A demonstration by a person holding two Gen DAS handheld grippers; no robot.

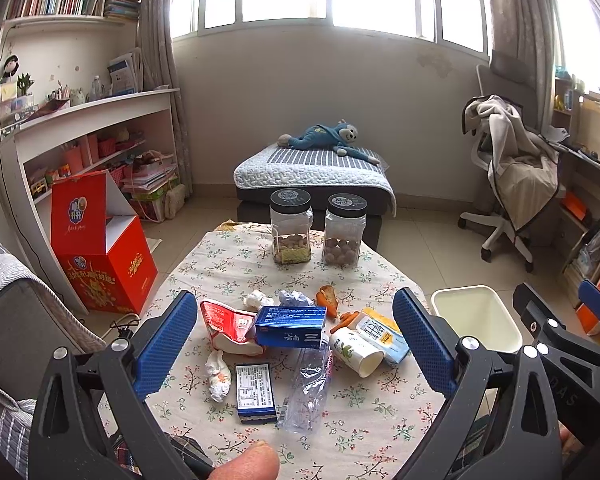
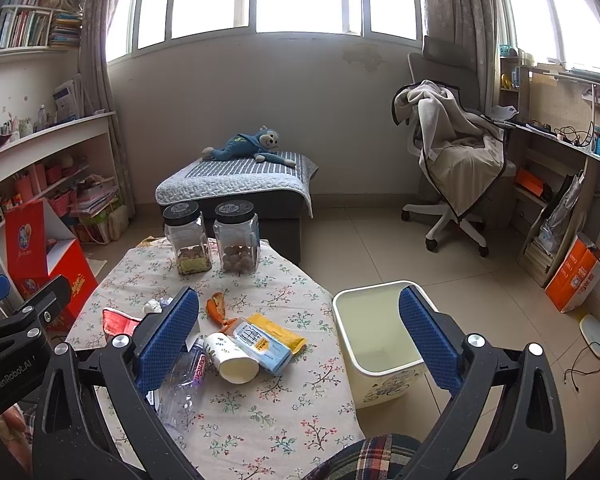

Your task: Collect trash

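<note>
Trash lies on the floral table (image 1: 372,432): a blue box (image 1: 292,326), a red carton (image 1: 226,322), a crushed clear bottle (image 1: 308,392), a small dark box (image 1: 255,392), a paper cup (image 1: 356,352), a milk carton (image 1: 380,334), crumpled tissues (image 1: 218,376) and orange peel (image 1: 328,300). A cream bin (image 2: 376,344) stands on the floor right of the table. My left gripper (image 1: 296,340) is open and empty above the trash. My right gripper (image 2: 300,340) is open and empty, over the table's right edge and the bin.
Two black-lidded jars (image 1: 291,226) (image 1: 344,230) stand at the table's far end. A red gift box (image 1: 100,248) sits on the floor left. A footstool with a blue plush (image 1: 316,168) is behind, an office chair (image 2: 452,160) to the right.
</note>
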